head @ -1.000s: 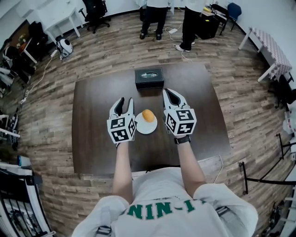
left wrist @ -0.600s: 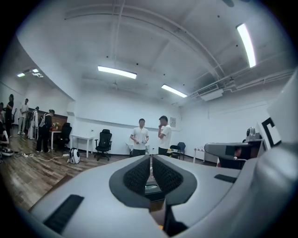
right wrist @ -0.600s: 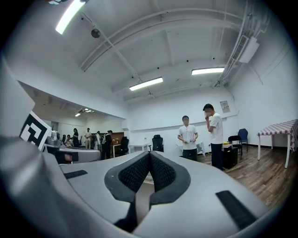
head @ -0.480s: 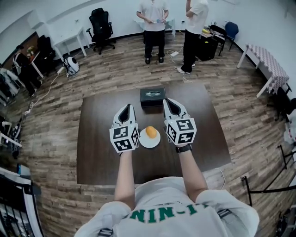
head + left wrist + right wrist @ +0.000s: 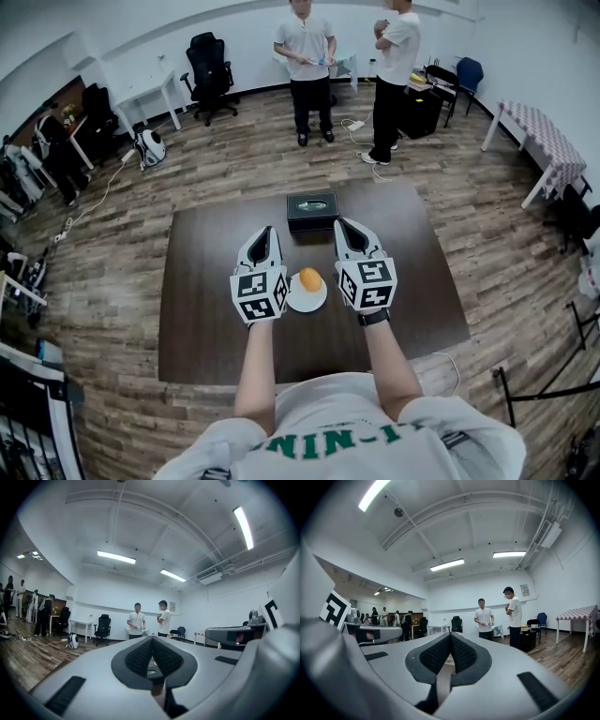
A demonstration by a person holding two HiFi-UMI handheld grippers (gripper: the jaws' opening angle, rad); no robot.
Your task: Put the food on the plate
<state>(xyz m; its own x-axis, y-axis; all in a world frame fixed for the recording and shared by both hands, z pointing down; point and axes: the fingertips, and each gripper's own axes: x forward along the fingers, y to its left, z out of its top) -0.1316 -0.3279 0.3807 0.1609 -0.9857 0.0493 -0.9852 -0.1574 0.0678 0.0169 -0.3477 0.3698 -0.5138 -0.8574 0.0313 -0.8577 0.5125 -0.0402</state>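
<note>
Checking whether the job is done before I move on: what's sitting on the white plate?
One rounded orange-yellow piece of food lies on the plate, toward its far side. Nothing else shows there. The plate's surface under the food is covered.

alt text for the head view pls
Seen from above, a person holds a left gripper and a right gripper, both shut and empty, over a dark table, either side of a white plate carrying an orange piece of food. A black box sits beyond them; two people stand farther back.
</note>
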